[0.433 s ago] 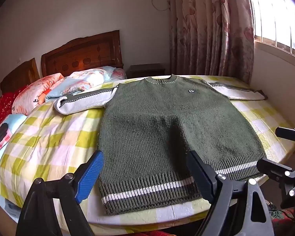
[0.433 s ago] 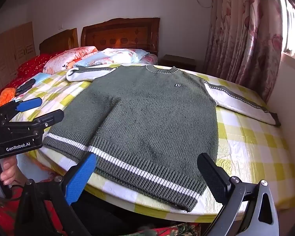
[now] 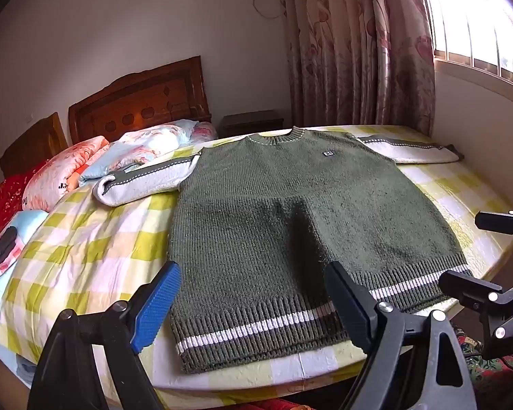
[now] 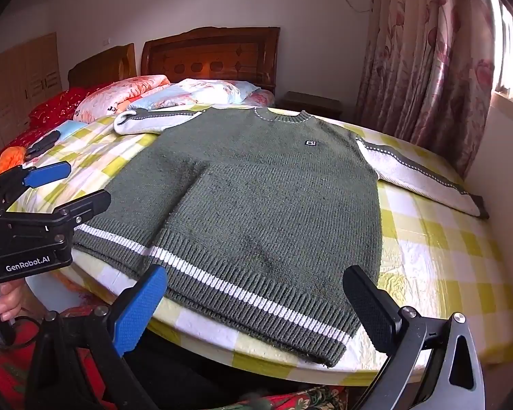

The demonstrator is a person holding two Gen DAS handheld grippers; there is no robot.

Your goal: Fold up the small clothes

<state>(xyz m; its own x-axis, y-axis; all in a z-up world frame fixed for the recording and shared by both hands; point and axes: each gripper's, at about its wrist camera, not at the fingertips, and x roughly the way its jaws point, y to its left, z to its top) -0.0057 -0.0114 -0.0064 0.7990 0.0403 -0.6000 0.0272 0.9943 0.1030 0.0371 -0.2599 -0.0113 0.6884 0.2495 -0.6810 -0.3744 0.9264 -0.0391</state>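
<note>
A bed point(image 3: 95, 266) covered with a yellow, white and pink checked sheet fills the middle of both views. Two carved wooden headboards point(image 4: 210, 56) are seen against a plain white wall point(image 3: 136, 27) in the upper left. Flowered pillows point(image 4: 195, 94) are piled below them. A dark nightstand point(image 3: 253, 123) is placed beside the bed. Floral pink curtains point(image 4: 424, 54) are hung at the upper right, and bright daylight is let in through a barred window point(image 3: 475, 20).
</note>
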